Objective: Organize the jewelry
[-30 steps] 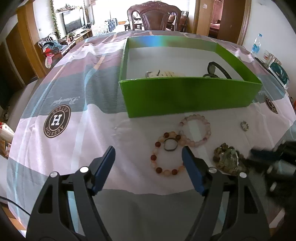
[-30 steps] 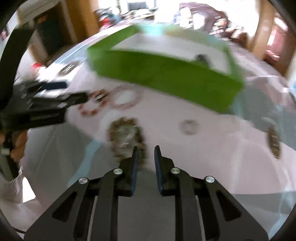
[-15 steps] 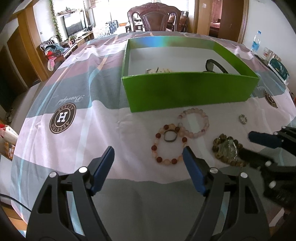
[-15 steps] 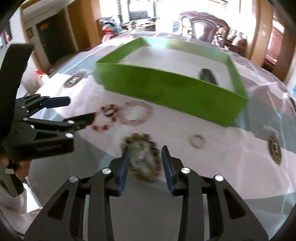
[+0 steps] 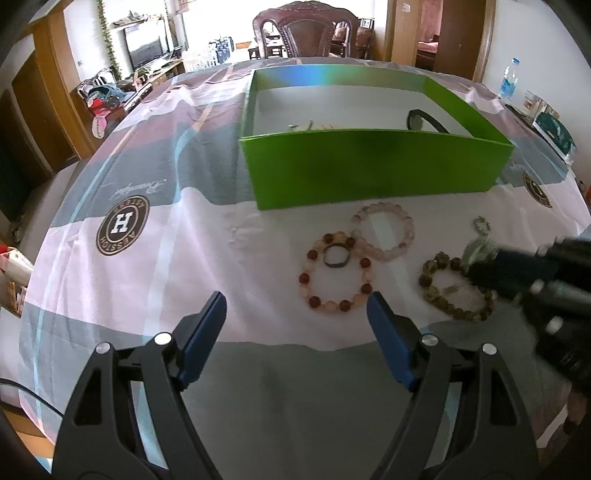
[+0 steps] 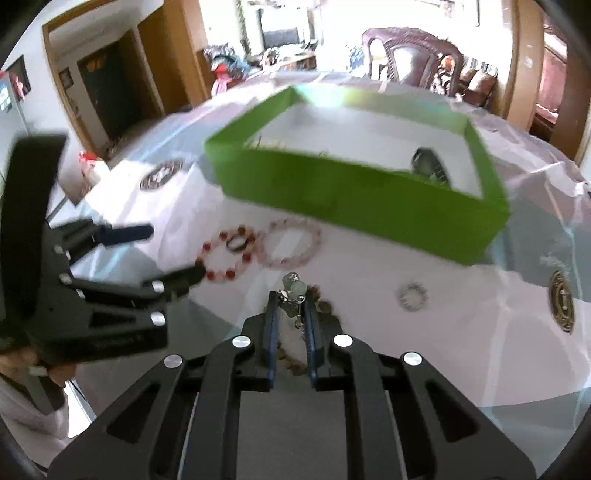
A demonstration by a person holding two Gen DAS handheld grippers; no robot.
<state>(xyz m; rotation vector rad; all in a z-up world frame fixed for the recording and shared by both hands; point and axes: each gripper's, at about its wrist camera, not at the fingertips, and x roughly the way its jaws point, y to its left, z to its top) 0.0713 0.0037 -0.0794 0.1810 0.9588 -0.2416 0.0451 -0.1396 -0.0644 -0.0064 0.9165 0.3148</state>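
Observation:
A green box point(image 5: 373, 166) point(image 6: 354, 188) sits mid-table with a dark bangle point(image 5: 424, 120) and a pale piece inside. In front lie a red-and-pink bead bracelet point(image 5: 336, 277) with a dark ring point(image 5: 336, 256) on it, a pale pink bead bracelet point(image 5: 384, 232) and a small silver ring point(image 5: 482, 224). My right gripper point(image 6: 291, 302) is shut on a small green-bead piece of jewelry point(image 6: 293, 288), lifted just above the brown bead bracelet point(image 5: 456, 291). My left gripper point(image 5: 295, 314) is open and empty, near the table's front edge.
The table has a pink, grey and white cloth with round logos point(image 5: 122, 225). A wooden chair point(image 5: 306, 31) stands at the far end. A water bottle point(image 5: 508, 83) and packets stand at the far right.
My right gripper opened around the brown bracelet pile, then closed on the small green-bead piece and raised it; the brown bracelet stays on the cloth. My left gripper stays open.

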